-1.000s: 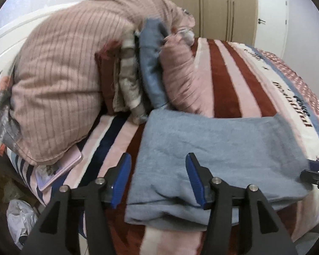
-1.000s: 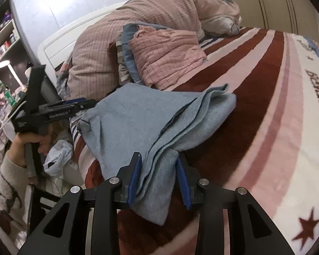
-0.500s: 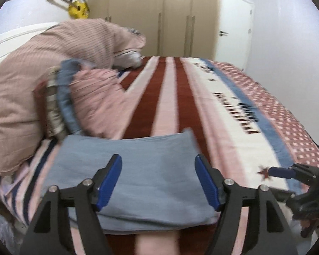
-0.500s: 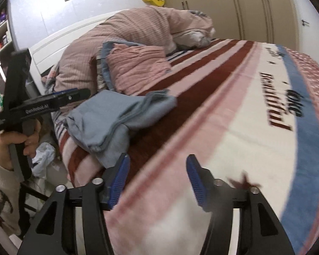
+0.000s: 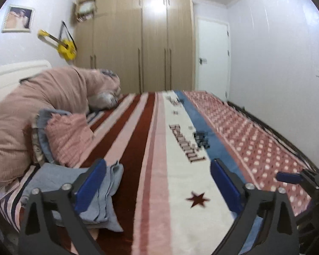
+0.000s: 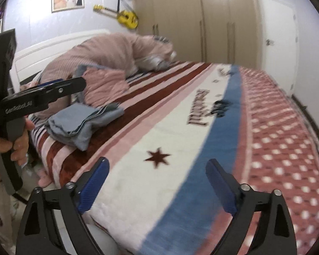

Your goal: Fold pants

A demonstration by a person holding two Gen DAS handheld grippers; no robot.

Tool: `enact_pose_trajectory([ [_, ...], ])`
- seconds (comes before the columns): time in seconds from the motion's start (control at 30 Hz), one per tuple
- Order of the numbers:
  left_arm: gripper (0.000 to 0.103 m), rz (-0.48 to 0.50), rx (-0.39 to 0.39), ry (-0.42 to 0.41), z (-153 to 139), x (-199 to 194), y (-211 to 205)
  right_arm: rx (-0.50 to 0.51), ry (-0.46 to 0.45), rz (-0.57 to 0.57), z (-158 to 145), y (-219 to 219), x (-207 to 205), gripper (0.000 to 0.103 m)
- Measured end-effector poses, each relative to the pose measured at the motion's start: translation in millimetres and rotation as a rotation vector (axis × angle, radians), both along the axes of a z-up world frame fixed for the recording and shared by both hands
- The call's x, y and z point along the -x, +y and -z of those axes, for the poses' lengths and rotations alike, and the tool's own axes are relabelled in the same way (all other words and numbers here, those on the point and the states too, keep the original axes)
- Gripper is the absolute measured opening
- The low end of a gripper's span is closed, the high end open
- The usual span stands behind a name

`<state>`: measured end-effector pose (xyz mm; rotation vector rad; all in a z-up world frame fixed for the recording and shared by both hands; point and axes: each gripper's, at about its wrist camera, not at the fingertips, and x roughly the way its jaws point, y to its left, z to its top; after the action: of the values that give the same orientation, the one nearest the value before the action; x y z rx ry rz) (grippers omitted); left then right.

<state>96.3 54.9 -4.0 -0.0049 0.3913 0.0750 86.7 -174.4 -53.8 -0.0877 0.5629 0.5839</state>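
Observation:
The grey-blue pants [image 6: 83, 123] lie folded in a small stack at the near left corner of the striped bed; they also show in the left wrist view [image 5: 74, 187], partly behind my left finger. My left gripper [image 5: 157, 182] is wide open and empty, raised above the bed just right of the pants. It also appears from the side in the right wrist view [image 6: 53, 91], held in a hand. My right gripper [image 6: 157, 182] is wide open and empty over the white and blue stripes, well right of the pants. It shows at the right edge of the left wrist view [image 5: 287, 177].
A pink quilt [image 5: 53, 106] and folded pink and blue bedding [image 5: 68, 136] are piled at the head of the bed. The striped blanket [image 5: 180, 191] stretches toward a wardrobe [image 5: 142, 42] and door [image 5: 212, 57]. A yellow ukulele [image 6: 125, 17] hangs on the wall.
My right gripper let go of the pants, opened wide and pulled back to the right. My left gripper opened wider, lifted and swung right. The pants stay folded on the bed.

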Motion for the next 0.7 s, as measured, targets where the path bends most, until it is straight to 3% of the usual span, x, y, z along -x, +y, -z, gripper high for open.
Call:
enact_pose_trajectory([
  [0.1,0.102,-0.032,-0.002,-0.069,-7.3,15.0,-14.7,-0.009,-0.088,0.045,-16.3,-19.9,15.4,0.102],
  [0.3,0.102,-0.046,-0.03,-0.105,-7.9,23.9,-18.0,-0.045,-0.211,0.11,-38.1,-35.7,32.6,0.102],
  [0.7,0.102,-0.03,0.0,-0.086,-3.2,18.9,-6.6,-0.053,-0.224,0.143,-39.4,-34.3,32.0,0.102],
])
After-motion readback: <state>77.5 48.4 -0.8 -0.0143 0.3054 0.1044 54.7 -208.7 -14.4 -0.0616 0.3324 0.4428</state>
